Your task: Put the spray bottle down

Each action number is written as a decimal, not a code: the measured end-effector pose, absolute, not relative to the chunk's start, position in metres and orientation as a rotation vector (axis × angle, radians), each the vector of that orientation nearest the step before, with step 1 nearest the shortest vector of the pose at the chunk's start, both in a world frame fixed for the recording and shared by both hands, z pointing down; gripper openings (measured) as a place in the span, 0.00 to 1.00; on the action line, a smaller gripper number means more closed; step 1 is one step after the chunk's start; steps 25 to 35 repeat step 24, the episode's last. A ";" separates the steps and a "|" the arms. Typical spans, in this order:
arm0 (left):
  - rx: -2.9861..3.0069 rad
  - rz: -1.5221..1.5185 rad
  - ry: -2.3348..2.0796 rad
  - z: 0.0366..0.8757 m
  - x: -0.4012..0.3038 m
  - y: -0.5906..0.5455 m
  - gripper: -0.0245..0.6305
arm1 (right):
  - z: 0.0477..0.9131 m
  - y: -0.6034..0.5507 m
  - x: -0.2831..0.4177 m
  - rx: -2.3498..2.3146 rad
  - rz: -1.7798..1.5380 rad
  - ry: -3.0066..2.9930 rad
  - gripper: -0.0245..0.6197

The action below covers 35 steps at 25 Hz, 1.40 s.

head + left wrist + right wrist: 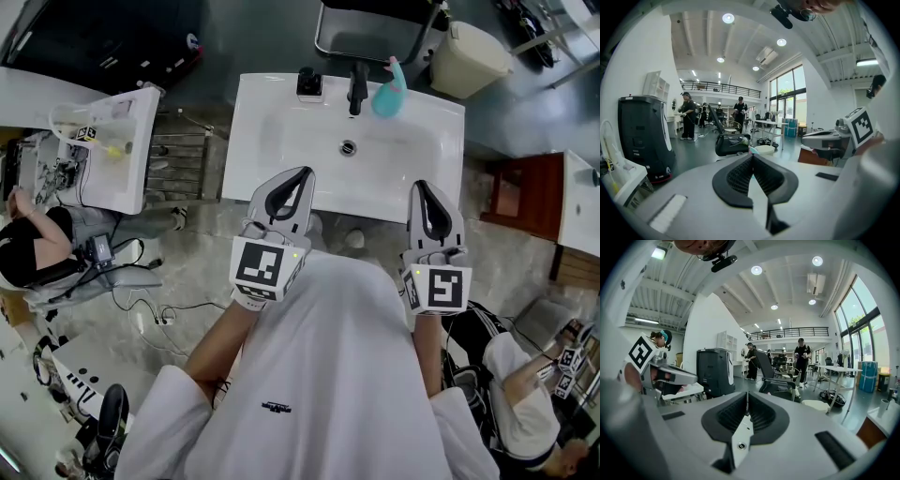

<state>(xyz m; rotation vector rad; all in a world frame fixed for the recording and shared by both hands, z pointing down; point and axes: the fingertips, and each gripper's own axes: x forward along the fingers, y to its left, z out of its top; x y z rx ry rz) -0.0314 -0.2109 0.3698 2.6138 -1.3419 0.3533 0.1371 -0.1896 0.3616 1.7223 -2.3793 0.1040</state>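
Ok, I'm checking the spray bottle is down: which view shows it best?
The head view: the teal spray bottle rests on the sink's back rim beside the faucet. The left gripper view shows only a teal sliver, perhaps it, past its jaws; the right gripper view shows none.

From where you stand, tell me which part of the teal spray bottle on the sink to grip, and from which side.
Grip the spray bottle across its wide teal body, below the narrow neck. Come from the front-right with the right gripper, which is shut and must open first. The faucet crowds the bottle's left side. The bottle seems to stand upright on the back rim of the sink.
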 end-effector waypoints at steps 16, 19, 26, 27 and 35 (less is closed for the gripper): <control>2.617 0.360 -1.332 0.369 -0.023 -0.202 0.04 | 0.361 -0.184 0.138 1.691 0.101 -2.392 0.06; 2.618 0.362 -1.333 0.369 -0.023 -0.200 0.04 | 0.360 -0.183 0.138 1.688 0.100 -2.396 0.06; 2.614 0.370 -1.332 0.370 -0.024 -0.197 0.04 | 0.359 -0.181 0.136 1.682 0.100 -2.399 0.06; 2.614 0.370 -1.332 0.370 -0.024 -0.197 0.04 | 0.359 -0.181 0.136 1.682 0.100 -2.399 0.06; 2.614 0.370 -1.332 0.370 -0.024 -0.197 0.04 | 0.359 -0.181 0.136 1.682 0.100 -2.399 0.06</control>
